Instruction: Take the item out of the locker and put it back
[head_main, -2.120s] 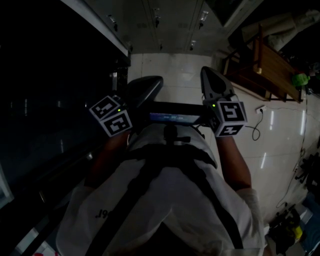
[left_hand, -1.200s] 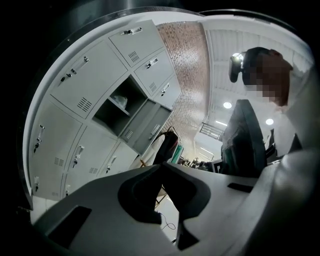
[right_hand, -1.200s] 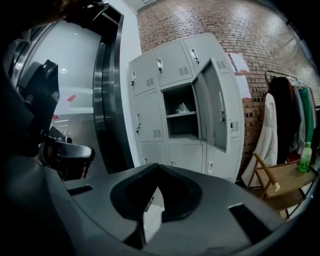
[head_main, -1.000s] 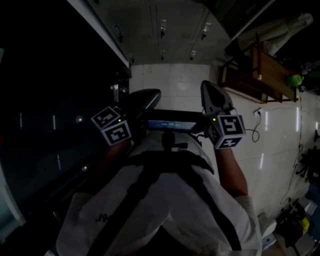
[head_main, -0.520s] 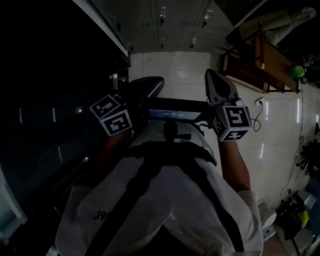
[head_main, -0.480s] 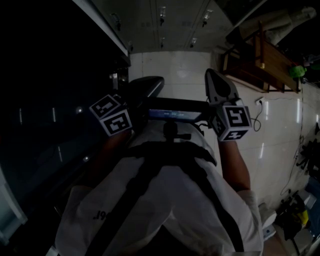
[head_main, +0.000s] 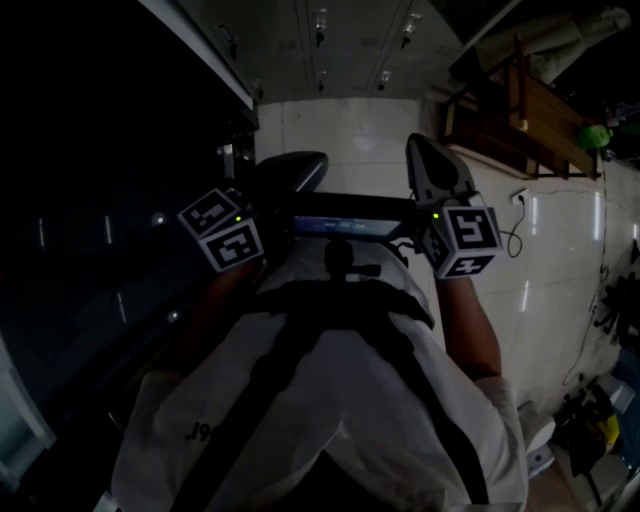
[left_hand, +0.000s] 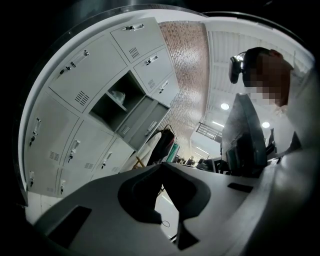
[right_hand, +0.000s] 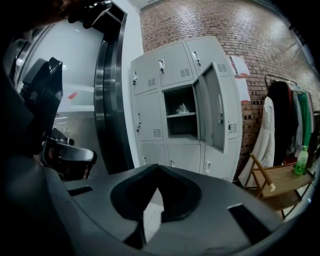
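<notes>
One open locker (right_hand: 180, 117), brick wall (right_hand: 250, 30), tiled floor (head_main: 350, 130); left claw (left_hand: 162, 164), right claw (right_hand: 157, 165) closed.

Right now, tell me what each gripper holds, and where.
Nothing. The left gripper and right gripper are both shut and empty; the item lies inside the open locker.

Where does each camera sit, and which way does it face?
Head view: on the person's head, facing steeply down at their torso, left gripper, right gripper and tiled floor.
Left gripper view: on that gripper, tilted, facing the lockers; shut jaws, person's torso.
Right gripper view: on that gripper, facing the lockers; shut jaws.
Both gripper views share the open locker with an item.
</notes>
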